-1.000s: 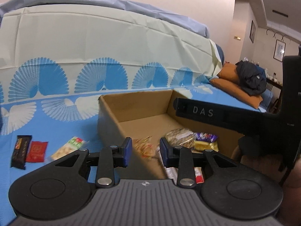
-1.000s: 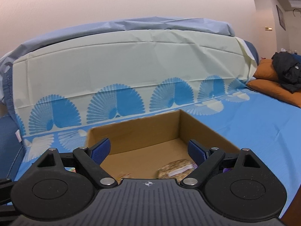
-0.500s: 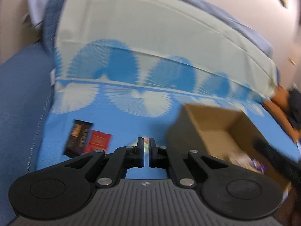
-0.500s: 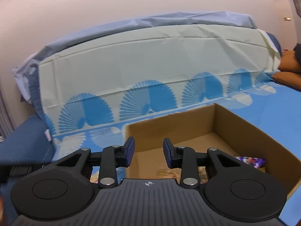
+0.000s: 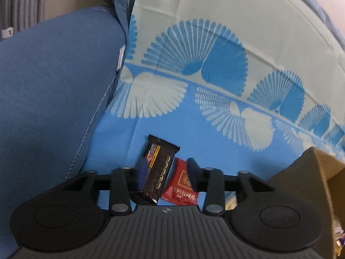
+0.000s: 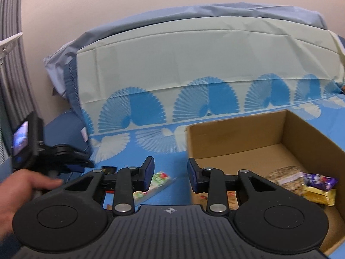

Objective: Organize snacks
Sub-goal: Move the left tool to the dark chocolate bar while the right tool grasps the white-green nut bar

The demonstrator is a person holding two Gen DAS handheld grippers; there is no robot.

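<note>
Snacks partly sorted: several lie in the cardboard box (image 6: 237, 133), three still wait on the blue cloth (image 5: 172, 125).

Left gripper (image 5: 166, 173), jaws just spreading and empty, hangs over the black bar (image 5: 160, 168) and red packet (image 5: 182, 185). Right gripper (image 6: 170, 173), part-open and empty, has the green-white packet (image 6: 158, 182) beneath its left finger, the box beyond to its right. Nothing blocks either.
</note>
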